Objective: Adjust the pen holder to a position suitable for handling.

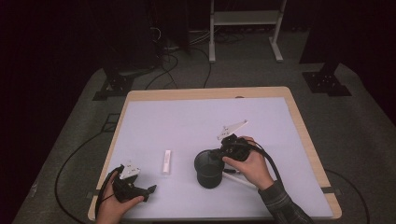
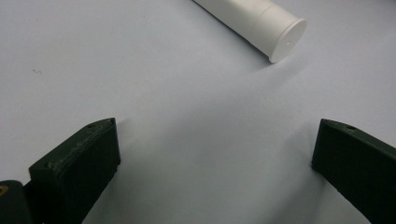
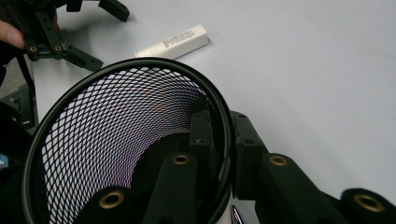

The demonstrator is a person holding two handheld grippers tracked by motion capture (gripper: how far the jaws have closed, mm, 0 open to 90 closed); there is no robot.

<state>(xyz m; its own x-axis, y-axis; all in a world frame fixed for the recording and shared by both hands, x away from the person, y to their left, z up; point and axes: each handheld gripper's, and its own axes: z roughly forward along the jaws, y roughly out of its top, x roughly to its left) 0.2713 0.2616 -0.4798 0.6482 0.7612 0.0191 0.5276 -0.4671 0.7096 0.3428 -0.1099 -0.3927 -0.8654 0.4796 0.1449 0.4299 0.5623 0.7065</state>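
Table (image 1: 140, 100): under everything, its far edge away from you.
Black mesh cup (image 1: 208, 169): upright on the table, right of centre, near your edge.
White tube (image 1: 166, 161): flat on the table, left of the cup, apart from it.
Right gripper (image 1: 219, 156): at the cup's right rim, one jaw inside the wall, one outside.
Left gripper (image 1: 148, 190): at the near-left corner, nearer you than the tube, tube's capped end just ahead of its jaws.
White stick (image 1: 243, 180): on the table right of the cup, under your right hand.
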